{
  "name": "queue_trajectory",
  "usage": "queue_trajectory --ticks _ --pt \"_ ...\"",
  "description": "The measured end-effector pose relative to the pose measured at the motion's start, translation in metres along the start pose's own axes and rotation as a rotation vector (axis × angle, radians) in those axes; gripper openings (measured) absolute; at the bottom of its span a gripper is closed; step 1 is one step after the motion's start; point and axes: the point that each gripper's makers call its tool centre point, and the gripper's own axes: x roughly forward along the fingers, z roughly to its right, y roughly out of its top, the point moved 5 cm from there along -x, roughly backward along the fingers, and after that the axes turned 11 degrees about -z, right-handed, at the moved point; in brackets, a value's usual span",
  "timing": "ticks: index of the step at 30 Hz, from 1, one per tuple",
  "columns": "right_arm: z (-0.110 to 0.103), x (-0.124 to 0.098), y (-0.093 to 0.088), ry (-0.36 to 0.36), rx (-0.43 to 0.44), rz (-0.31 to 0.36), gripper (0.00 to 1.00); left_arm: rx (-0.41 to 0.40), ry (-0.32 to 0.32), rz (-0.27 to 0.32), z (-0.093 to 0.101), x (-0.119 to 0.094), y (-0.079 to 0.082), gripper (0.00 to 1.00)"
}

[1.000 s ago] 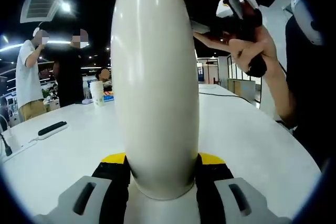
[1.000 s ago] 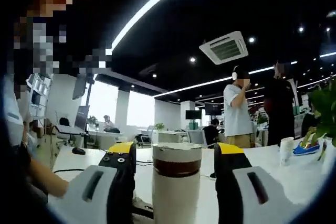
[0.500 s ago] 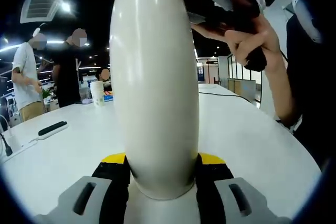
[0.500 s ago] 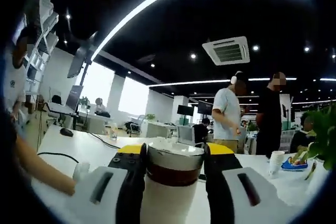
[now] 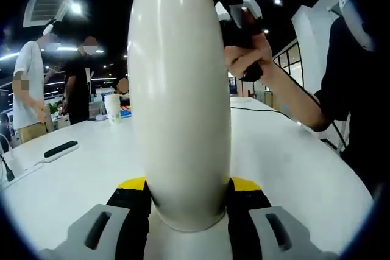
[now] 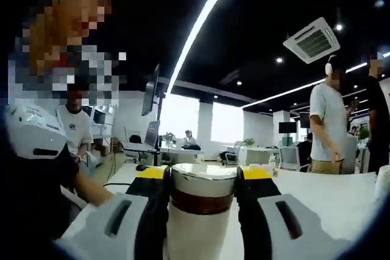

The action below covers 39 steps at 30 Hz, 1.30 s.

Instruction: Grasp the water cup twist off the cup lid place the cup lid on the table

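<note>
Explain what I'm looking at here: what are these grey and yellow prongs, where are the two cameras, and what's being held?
There is no robot arm: a person holds a hand-held gripper in each hand, and each carries a fisheye camera looking along its two jaws. In the left gripper view, the left hand-held gripper clamps the body of the white water cup above a white table. The person's hand holds the other tool near the cup's top. In the right gripper view, the right hand-held gripper is closed on the cup lid, which sits on the cup. A paper cup and a power strip lie on the table.
</note>
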Motion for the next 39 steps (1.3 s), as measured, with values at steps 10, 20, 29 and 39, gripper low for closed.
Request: queue_trajectory --ticks 10,20,29,39 --pt "0.0 0.0 -0.001 -0.058 0.045 -0.026 0.5 0.002 -0.001 0.0 0.0 0.0 0.0 0.51" --pt "-0.025 -0.011 0.007 -0.582 0.027 0.021 0.63 0.005 0.0 -0.001 0.0 0.001 0.0 0.51" --pt "-0.03 0.003 0.015 -0.739 -0.12 -0.007 0.61 0.01 0.004 -0.003 0.0 0.001 0.0 0.51" --pt "-0.018 0.007 0.008 -0.636 -0.071 -0.054 0.48 0.009 0.005 -0.005 0.0 0.001 -0.001 0.51"
